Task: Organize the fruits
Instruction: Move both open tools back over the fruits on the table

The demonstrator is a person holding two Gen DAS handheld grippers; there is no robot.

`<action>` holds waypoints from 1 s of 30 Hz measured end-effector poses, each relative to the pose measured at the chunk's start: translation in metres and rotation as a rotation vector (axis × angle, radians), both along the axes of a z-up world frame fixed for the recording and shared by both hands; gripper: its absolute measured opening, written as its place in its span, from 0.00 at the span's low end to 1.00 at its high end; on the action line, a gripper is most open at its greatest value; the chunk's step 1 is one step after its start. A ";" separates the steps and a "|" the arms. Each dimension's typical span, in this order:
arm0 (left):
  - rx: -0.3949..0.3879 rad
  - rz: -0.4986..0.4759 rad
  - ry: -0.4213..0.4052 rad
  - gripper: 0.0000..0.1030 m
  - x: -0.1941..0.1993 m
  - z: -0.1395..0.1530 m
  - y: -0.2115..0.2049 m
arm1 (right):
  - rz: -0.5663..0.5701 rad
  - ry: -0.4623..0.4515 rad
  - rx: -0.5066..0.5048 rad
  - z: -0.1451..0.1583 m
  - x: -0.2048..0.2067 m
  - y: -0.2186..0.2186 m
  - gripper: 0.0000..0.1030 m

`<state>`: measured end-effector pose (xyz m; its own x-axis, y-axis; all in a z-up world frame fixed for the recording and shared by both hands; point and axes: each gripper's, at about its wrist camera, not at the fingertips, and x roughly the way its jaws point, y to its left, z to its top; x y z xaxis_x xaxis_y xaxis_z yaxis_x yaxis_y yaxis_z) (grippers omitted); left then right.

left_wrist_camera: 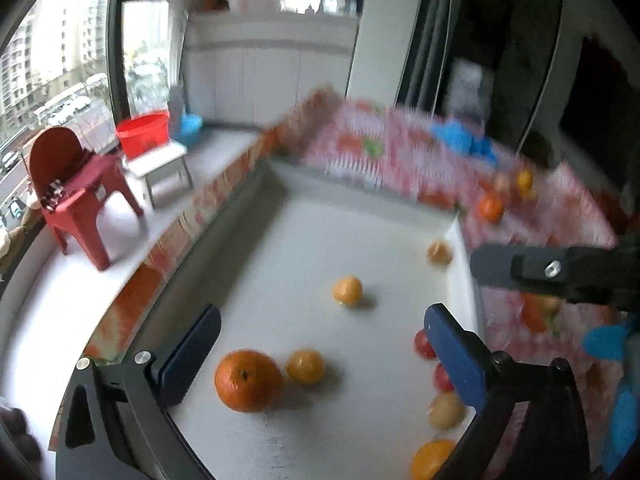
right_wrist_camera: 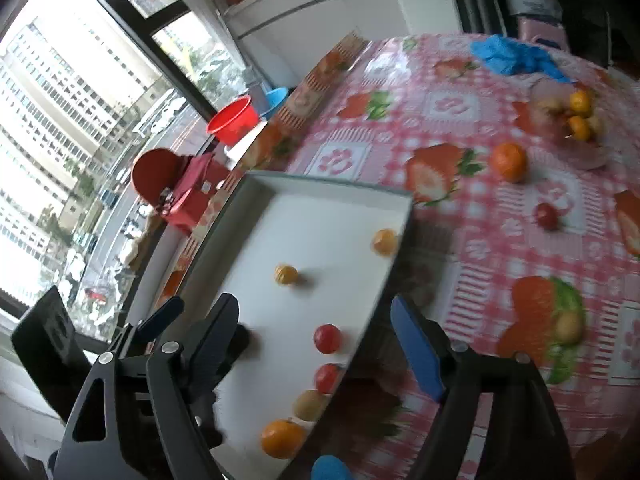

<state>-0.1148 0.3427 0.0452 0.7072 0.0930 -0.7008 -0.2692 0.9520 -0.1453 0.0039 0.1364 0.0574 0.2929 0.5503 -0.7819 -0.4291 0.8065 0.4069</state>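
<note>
Both tools gape empty: left tool [left_wrist_camera: 320,344] over the white tray [right_wrist_camera: 328,188], right tool [right_wrist_camera: 316,340] straddling its counter-side wall. Large orange [left_wrist_camera: 248,380] loose in the tray; mandarin [right_wrist_camera: 508,162] still out mid-counter. Risk: clipping the wall sends fruit rolling.

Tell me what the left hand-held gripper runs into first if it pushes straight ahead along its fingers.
Probably the white floor of the tray, near the small yellow-orange fruit centred between the open fingers of the left hand-held gripper. Depth is unclear; the big orange sits left of that line.
</note>
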 end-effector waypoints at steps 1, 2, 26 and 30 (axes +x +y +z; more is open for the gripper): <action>-0.012 -0.021 -0.003 0.99 0.000 0.003 -0.001 | -0.014 -0.008 -0.005 0.002 0.001 -0.006 0.85; -0.018 -0.038 0.004 0.99 0.001 0.006 -0.004 | -0.028 -0.015 0.002 0.004 0.002 -0.012 0.88; -0.126 -0.294 0.024 0.99 0.047 0.085 -0.107 | -0.369 -0.041 -0.267 -0.048 -0.014 -0.219 1.00; -0.101 -0.303 -0.038 0.99 0.075 0.119 -0.130 | -0.379 -0.092 -0.356 -0.057 -0.026 -0.237 1.00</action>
<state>-0.0401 0.2123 0.1639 0.7178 -0.1946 -0.6685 0.0319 0.9683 -0.2477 -0.0222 -0.1008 0.0002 0.4958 0.0971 -0.8630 -0.1015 0.9934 0.0535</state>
